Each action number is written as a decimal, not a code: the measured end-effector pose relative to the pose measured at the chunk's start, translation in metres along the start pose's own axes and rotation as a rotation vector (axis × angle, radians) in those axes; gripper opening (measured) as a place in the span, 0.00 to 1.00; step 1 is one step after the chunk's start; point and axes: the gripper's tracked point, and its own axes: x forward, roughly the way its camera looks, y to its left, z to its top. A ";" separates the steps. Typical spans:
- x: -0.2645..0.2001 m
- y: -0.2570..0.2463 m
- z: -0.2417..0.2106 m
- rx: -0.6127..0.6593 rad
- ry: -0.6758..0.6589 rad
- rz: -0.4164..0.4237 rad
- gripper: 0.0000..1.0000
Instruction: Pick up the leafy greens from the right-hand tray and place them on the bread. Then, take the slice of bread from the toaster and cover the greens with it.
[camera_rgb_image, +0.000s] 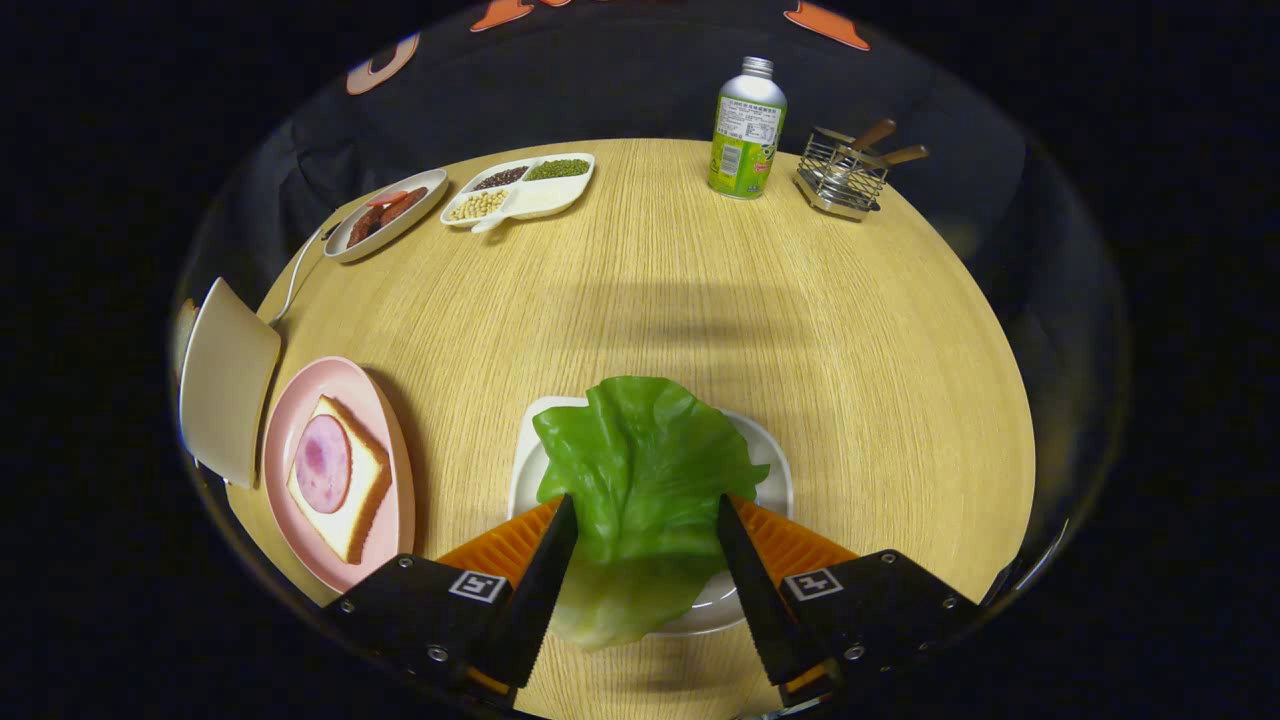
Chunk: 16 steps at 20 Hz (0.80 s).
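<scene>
**Your gripper's look**

Your gripper (645, 515) carries two black housing blocks, each fastened with small silver screws and marked with a square black-and-white tag. You'll see ribbed panels behind the fingers (548, 580), whose inner edges are serrated.

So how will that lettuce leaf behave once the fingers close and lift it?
Probably floppy: the leaf is thin and crinkled and already overhangs its white tray, so the ends would likely droop. It looks light, so the open gripper straddling it needs little force. Its glossy surface may slip, and a hard pinch could tear it.
</scene>
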 end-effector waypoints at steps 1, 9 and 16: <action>0.000 0.000 0.001 0.000 -0.005 -0.001 0.81; -0.003 -0.002 0.005 0.079 -0.040 0.030 0.09; -0.024 0.016 0.013 0.122 -0.086 0.124 0.04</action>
